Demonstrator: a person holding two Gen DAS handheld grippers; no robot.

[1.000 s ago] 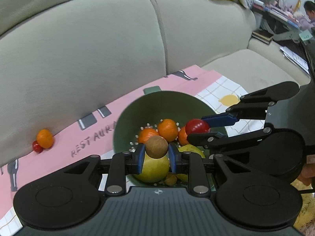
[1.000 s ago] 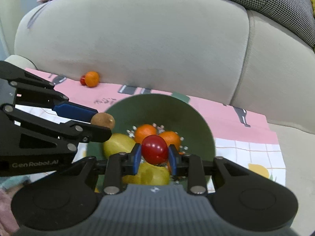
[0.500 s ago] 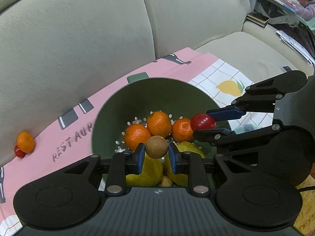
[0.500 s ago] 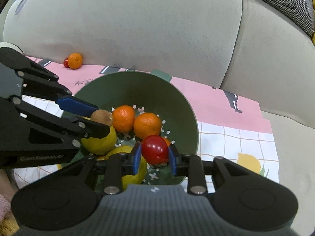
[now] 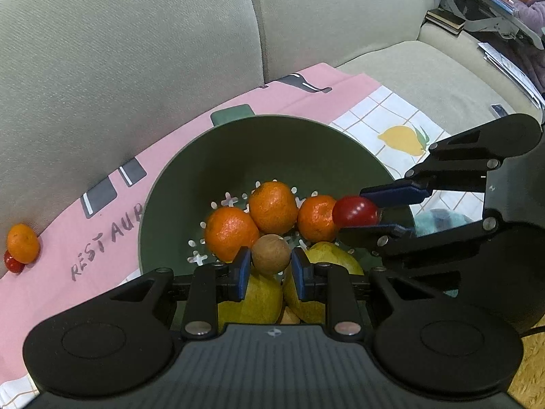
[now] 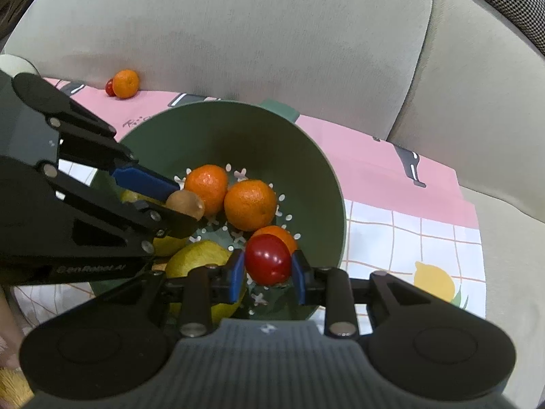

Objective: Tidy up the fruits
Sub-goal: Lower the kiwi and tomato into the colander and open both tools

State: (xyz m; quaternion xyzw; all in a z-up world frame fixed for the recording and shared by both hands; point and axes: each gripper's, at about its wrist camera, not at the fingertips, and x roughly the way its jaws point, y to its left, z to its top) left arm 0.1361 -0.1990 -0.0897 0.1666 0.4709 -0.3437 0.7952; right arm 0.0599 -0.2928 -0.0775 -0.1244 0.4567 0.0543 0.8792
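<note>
left wrist view: i've lowered both grippers into the green bowl [image 5: 218, 156]; left gripper [image 5: 271, 269] clamps the brown fruit [image 5: 271, 254], right gripper [image 6: 267, 271] the red tomato [image 6: 267, 259], release next.

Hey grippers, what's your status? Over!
Left gripper shut on brown fruit. Right gripper shut on red fruit. Both above green bowl. Nothing blocking.

Oranges [image 5: 272, 206] lie in the bowl [image 5: 238, 146] on the cloth [image 5: 306, 92] before the sofa back [image 5: 136, 51].
</note>
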